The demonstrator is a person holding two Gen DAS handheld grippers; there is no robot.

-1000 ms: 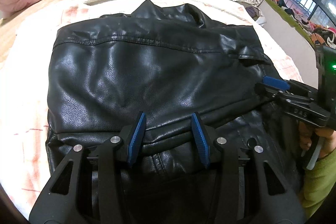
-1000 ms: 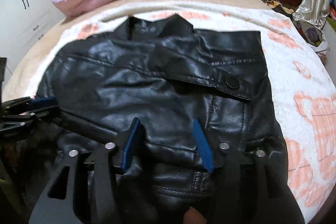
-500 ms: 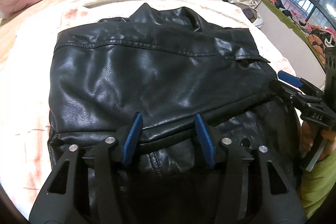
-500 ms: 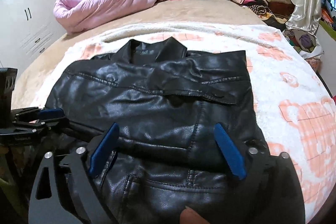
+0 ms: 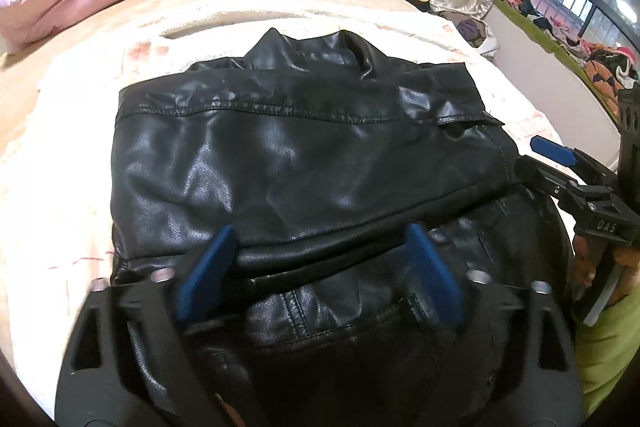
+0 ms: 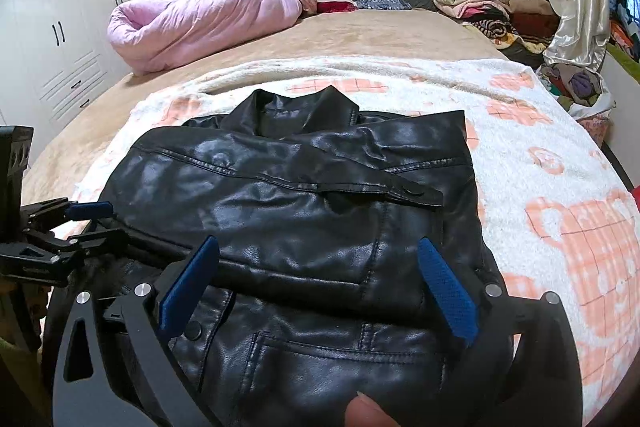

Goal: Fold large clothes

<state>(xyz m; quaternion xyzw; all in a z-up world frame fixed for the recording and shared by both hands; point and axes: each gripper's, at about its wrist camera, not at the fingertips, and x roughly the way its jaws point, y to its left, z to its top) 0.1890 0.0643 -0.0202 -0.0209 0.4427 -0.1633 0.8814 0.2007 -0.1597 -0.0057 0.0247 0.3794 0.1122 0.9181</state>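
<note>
Both pairs of jaws stand released. On the left gripper (image 5: pixel 316 267) they are opening, and on the right gripper (image 6: pixel 320 283) they are opening as well; in each case the folded edge of the black leather jacket (image 5: pixel 288 163) lies between the blue pads without being pressed by them.

The jacket is spread on the patterned blanket (image 6: pixel 560 187) covering the bed, collar pointing away, with its lower part doubled up over the body so that a thick horizontal fold runs just beyond both grippers. It is well clear of the pink quilt (image 6: pixel 192 23) at the far end of the bed.

The material is judged to be heavy, fairly stiff and slick: creases would be held poorly, and a thin pinch could slip off the glossy surface. A firmer hold would probably be had at stitched seams, the hem band or the doubled fold edge, taken near both side edges so that the weight is shared evenly.
</note>
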